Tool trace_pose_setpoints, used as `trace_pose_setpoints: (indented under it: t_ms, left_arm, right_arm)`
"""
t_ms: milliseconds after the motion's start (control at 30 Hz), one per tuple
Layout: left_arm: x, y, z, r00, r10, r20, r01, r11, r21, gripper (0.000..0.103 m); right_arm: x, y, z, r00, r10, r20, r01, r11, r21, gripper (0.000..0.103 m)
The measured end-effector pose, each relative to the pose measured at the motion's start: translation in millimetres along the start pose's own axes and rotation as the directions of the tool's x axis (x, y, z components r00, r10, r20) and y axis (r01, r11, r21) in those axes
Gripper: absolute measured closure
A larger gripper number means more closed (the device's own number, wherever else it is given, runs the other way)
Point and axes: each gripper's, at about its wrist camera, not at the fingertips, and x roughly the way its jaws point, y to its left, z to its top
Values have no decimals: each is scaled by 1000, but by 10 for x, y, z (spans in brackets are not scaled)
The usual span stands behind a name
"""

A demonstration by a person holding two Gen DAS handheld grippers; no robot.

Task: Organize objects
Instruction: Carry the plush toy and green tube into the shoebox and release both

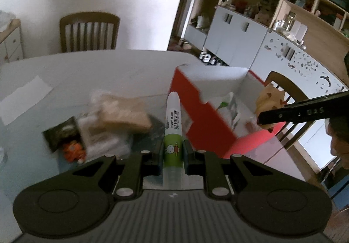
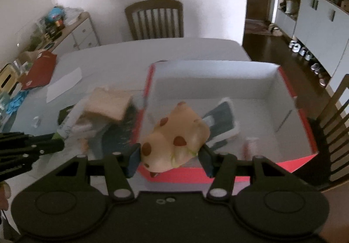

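While clamped: left tool (image 1: 172, 153) tight on slim plastic glue tube (image 1: 173, 125), green label, white tip forward.
Right tool (image 2: 170, 155): half-wide, pinching squashy tan toy (image 2: 174, 134), brown spots, over box.
Box (image 2: 226, 169): red cardboard, white inside, on counter.
Counter (image 2: 130, 55): pale, smooth; wooden slat chair (image 2: 154, 20) behind.

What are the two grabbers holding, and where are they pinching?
The left hand-held gripper pinches a white tube around its green label. The right hand-held gripper squeezes a spotted tan toy by its sides.
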Motion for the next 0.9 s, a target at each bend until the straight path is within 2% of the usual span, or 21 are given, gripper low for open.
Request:
trace_pose_setpoints:
  t_ms: [333, 600, 900]
  left_arm:
    - [353, -619, 341, 1000, -26, 11, 25, 996, 89, 87]
    - [741, -957, 597, 999, -31, -17, 33, 992, 125, 87]
    - [1283, -1193, 807, 995, 38, -96, -21, 985, 170, 87]
  right_arm:
    - [71, -579, 81, 999, -38, 15, 37, 999, 22, 48]
    - [211, -935, 108, 998, -61, -4, 61, 998, 30, 48]
    - [467, -1227, 116, 996, -71, -56, 74, 996, 54, 48]
